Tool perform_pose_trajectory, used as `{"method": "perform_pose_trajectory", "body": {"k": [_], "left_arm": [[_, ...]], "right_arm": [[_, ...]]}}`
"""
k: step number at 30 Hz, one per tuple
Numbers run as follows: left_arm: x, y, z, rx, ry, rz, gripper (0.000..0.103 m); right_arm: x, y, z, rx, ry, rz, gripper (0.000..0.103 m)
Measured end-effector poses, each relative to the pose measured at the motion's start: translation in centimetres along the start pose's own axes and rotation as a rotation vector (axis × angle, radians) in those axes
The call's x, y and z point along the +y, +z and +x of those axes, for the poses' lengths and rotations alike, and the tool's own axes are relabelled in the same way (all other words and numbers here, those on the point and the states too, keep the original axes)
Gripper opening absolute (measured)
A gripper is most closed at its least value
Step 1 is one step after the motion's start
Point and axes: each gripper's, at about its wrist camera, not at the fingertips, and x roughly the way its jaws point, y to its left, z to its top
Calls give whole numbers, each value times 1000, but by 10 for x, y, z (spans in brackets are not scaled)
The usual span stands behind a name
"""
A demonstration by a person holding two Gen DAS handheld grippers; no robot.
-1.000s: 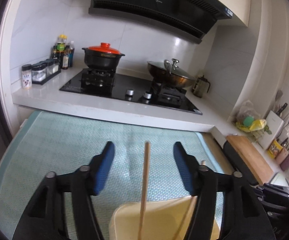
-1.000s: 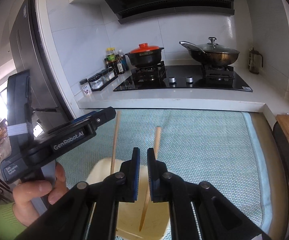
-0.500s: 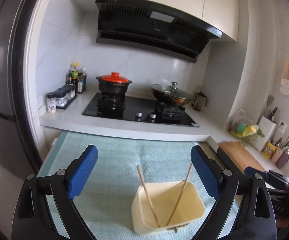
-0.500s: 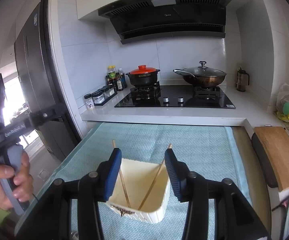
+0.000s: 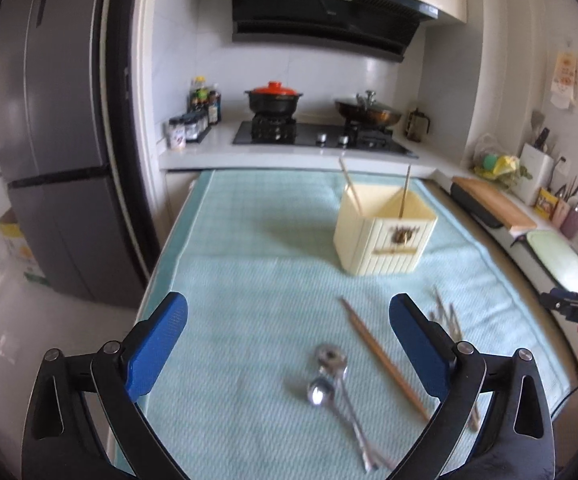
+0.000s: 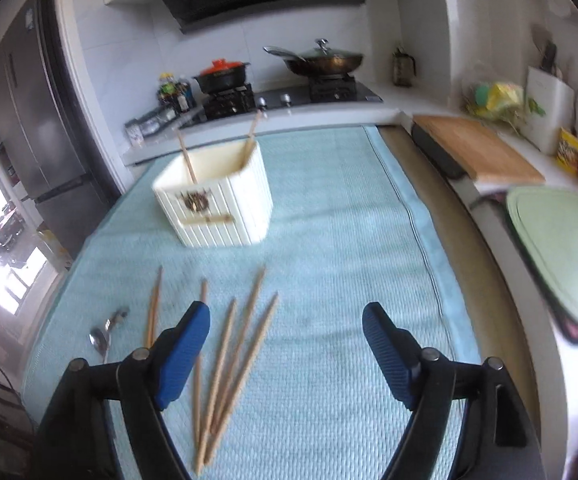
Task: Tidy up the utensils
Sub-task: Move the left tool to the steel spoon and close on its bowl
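Hovering wide and empty, right gripper (image 6: pixel 285 344), jaws just opened; loose chopsticks (image 6: pixel 233 360) lie on the towel (image 6: pixel 349 240) under its left pad, long axes toward the holder (image 6: pixel 217 200); left gripper (image 5: pixel 289 344) also wide, over spoons (image 5: pixel 329 376).

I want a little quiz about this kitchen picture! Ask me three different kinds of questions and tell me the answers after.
1. True or false: the cream utensil holder on the teal cloth has two chopsticks standing in it.
2. Multiple choice: what lies between the right gripper's fingers? A) a chopstick B) a spoon C) nothing, only cloth
3. Fill in: in the left wrist view, the shiny things lying between the left gripper's open fingers are two metal ____.

Key: 1 true. 2 C; the loose chopsticks lie just beside its left finger. 3 spoons.
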Motion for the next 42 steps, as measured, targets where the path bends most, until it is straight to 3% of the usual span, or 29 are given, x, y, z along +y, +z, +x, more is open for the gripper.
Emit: {"method": "perform_pose_trajectory", "body": {"k": [7,13,18,25,27,31,35,36,40,42], "left_arm": [[13,-111,29,213,9,-159,101],[10,-152,58,305,42,-174,101],[-6,-156,66,329,25,-127,101],[-33,-164,86,378,98,12,101],[-34,-165,86,357,96,18,101],[-41,-160,90,372,47,48,101],[-55,-151,90,365,-119,4,101],[-57,-150,94,364,-132,-8,102],[-67,-144,106,362,-61,22,101],[-52,-137,100,334,-115,-96,101]], "right_arm": [[-20,-105,23,147,-134,90,80],[-3,-128,22,70,-130,42,80],[9,-128,26,64,-107,24,85],[11,-127,24,60,-43,89,85],[12,-127,20,49,-36,92,85],[11,-126,18,47,-37,98,85],[8,-128,21,57,-32,117,85],[8,-129,21,56,-31,119,85],[8,-129,20,52,-29,122,85],[8,-130,15,43,-27,120,85]]}}
